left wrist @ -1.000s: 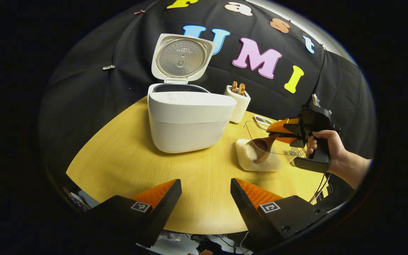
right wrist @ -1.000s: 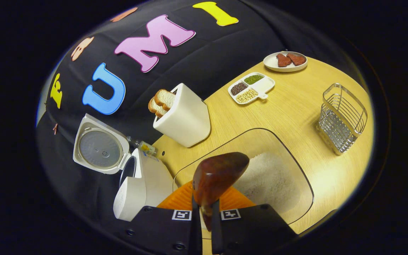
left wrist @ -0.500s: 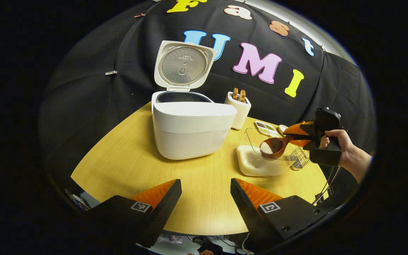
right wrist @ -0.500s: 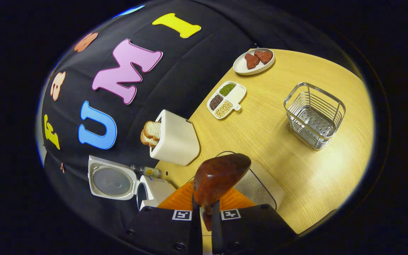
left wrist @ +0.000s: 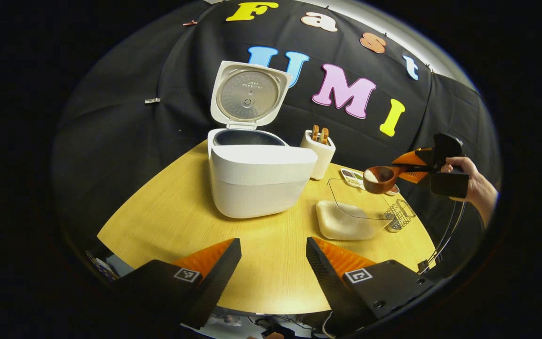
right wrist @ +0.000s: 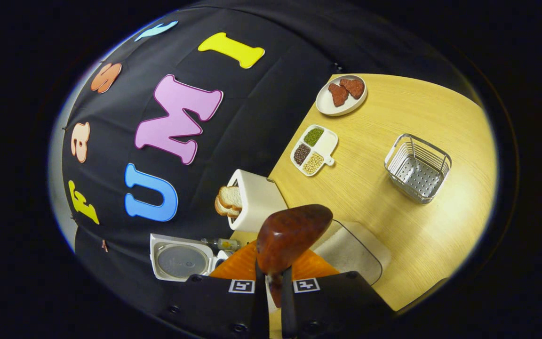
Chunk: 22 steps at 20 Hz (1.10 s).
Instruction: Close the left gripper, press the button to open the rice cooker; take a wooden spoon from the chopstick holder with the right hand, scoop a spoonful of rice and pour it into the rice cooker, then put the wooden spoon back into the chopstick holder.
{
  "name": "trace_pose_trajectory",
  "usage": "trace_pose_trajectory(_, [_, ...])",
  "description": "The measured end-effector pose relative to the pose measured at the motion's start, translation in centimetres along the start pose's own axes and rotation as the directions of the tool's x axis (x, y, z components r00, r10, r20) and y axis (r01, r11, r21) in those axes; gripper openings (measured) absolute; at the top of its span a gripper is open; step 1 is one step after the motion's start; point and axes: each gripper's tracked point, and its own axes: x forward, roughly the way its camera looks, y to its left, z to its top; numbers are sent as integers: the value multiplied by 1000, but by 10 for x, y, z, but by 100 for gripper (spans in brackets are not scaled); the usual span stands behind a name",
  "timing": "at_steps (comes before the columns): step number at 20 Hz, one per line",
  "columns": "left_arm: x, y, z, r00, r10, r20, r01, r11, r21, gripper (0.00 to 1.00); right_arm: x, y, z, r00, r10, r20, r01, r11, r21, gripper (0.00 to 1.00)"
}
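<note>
The white rice cooker (left wrist: 259,181) stands on the table with its lid (left wrist: 248,94) raised and its dark pot showing. To its right, a clear container of rice (left wrist: 346,219) rests on the table. High above that container a wooden spoon (left wrist: 379,179) with white rice in its bowl hangs level, with my right gripper (left wrist: 405,165) shut on its handle and a hand behind it. In the right gripper view the spoon's back (right wrist: 290,235) rises from my shut right gripper (right wrist: 273,282), over the container (right wrist: 353,249). My left gripper (left wrist: 273,256) is open above the table's near edge.
A wire chopstick holder (left wrist: 400,214) (right wrist: 418,167) stands right of the rice container. A white toaster with bread (left wrist: 318,146) (right wrist: 257,197) sits behind the cooker. A divided tray of beans (right wrist: 313,149) and a plate with red pieces (right wrist: 341,89) lie toward the far wall.
My right gripper has lifted the spoon out of the rice container, now loaded with rice, and raised it well above the table. The left gripper has stayed open and backed off slightly.
</note>
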Motion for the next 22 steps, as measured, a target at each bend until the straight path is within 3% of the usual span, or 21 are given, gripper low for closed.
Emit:
trace_pose_trajectory(7, [-2, 6, -2, 999, 43, -2, -43, 996, -72, 96, 13, 62, -8, 993, 100, -55, -95, 992, 84, 14])
trace_pose_trajectory(15, [2, 30, 5, 998, 68, -2, -68, 993, -99, 96, 48, 133, -51, 977, 169, -127, -160, 984, 82, 14])
trace_pose_trajectory(22, [8, 64, 7, 996, 84, -15, -85, 990, -111, 96, 95, 192, -116, 962, 197, -190, -204, 979, -22, 15])
